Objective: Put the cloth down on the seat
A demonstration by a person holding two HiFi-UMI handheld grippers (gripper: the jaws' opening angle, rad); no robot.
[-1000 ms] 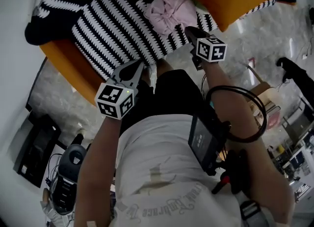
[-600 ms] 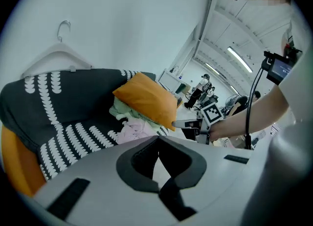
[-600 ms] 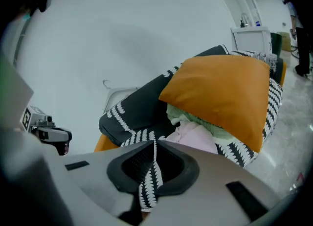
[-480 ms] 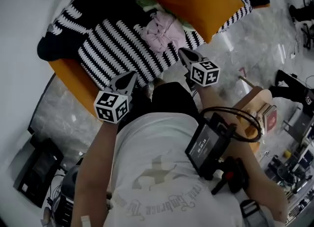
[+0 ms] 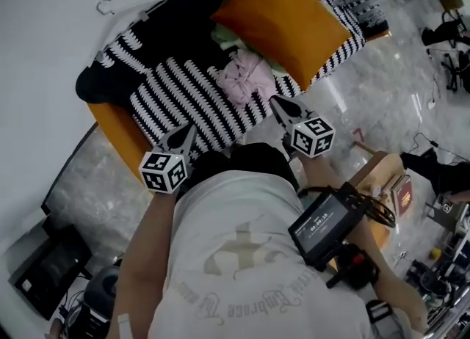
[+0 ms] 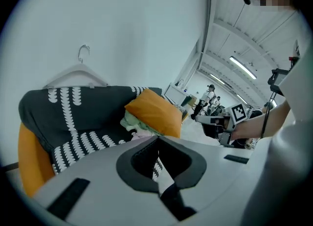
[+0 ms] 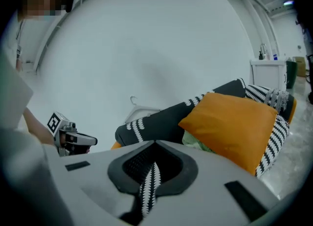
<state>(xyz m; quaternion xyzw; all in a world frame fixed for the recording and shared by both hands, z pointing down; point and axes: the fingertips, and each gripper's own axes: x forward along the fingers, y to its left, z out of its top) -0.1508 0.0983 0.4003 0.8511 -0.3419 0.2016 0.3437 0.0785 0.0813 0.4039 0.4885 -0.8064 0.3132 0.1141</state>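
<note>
Orange cushion [image 5: 283,18], one; pink cloth [image 5: 248,81], one (lying on the striped seat [image 5: 183,92]).

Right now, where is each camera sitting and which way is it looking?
Head view: on the person's head, facing steeply down at the sofa, pink cloth and orange cushion; shows shirt, arms, left gripper, right gripper.
Left gripper view: on the left gripper, facing along its shut jaws at the sofa; the right arm shows.
Right gripper view: on the right gripper, facing along its shut jaws at the sofa; the left gripper shows.
Shared: both gripper views see the cushion and hanger.
</note>
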